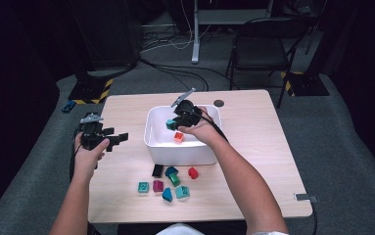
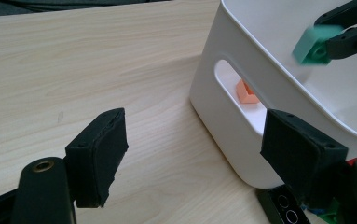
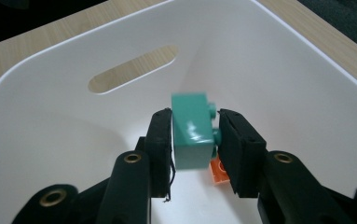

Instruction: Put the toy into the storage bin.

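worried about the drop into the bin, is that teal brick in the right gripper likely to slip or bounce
The teal brick looks like rigid, glossy plastic, so it may slip a little between the pads. Small and probably light, it would likely bounce or tumble on the white bin floor, perhaps nudging the orange brick.

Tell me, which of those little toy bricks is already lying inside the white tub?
The orange brick, alone on the floor of the white tub. A teal brick hangs above it, clamped in the right tongs; the others lie on the table.

Black grippers (image 1: 121, 136), square foam pads (image 2: 102, 154), brass screws.
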A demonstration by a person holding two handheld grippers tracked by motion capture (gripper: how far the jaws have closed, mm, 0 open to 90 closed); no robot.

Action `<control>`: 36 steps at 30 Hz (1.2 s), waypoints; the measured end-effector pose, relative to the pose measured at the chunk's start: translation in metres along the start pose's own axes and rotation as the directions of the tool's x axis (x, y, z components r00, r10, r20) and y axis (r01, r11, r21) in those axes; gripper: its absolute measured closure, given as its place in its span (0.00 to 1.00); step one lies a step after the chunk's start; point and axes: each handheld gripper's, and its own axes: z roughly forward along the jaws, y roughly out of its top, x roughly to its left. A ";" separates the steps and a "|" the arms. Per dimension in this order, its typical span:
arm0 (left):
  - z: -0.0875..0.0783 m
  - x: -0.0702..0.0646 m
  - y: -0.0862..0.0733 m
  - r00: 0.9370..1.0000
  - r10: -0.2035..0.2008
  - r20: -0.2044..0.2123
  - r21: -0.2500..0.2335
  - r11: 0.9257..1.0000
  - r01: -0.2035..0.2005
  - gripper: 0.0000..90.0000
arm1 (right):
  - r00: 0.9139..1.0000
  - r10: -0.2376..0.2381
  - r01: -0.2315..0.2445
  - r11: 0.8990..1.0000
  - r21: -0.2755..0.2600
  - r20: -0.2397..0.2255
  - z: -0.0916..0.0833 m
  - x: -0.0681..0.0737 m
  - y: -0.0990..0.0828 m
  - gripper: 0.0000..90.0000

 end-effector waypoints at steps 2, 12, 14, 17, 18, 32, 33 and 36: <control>0.000 0.000 0.000 1.000 0.000 -0.001 -0.001 1.000 0.000 0.25 | 1.000 0.000 0.000 1.000 0.008 0.003 0.003 0.000 0.000 0.70; -0.001 0.001 0.000 1.000 -0.002 -0.001 0.002 1.000 0.002 0.25 | 0.999 -0.028 0.028 1.000 -0.010 0.015 0.001 0.002 0.001 0.67; 0.000 0.002 0.000 1.000 -0.001 -0.002 -0.001 1.000 0.001 0.25 | 1.000 -0.015 0.016 1.000 -0.021 0.016 -0.007 0.004 0.001 0.67; 0.000 0.002 0.000 1.000 -0.003 -0.004 -0.002 1.000 0.003 0.25 | 1.000 -0.022 0.022 0.999 -0.046 0.015 -0.018 0.005 0.001 0.66; -0.001 0.003 0.000 1.000 -0.003 -0.006 -0.001 1.000 0.003 0.25 | 1.000 -0.022 0.022 0.999 -0.050 0.014 -0.021 0.006 0.001 0.66; 0.001 0.003 -0.001 1.000 -0.003 -0.014 0.007 1.000 0.003 0.25 | 0.998 -0.058 0.055 0.989 -0.134 -0.019 -0.072 0.030 -0.018 0.66; 0.001 0.003 -0.001 1.000 -0.003 -0.014 0.007 1.000 0.003 0.25 | 0.998 -0.062 0.057 0.988 -0.145 -0.030 -0.075 0.034 -0.020 0.66; 0.000 0.004 -0.001 1.000 0.000 -0.018 0.004 1.000 0.000 0.25 | 0.997 -0.073 0.066 0.987 -0.146 -0.039 -0.078 0.039 -0.022 0.66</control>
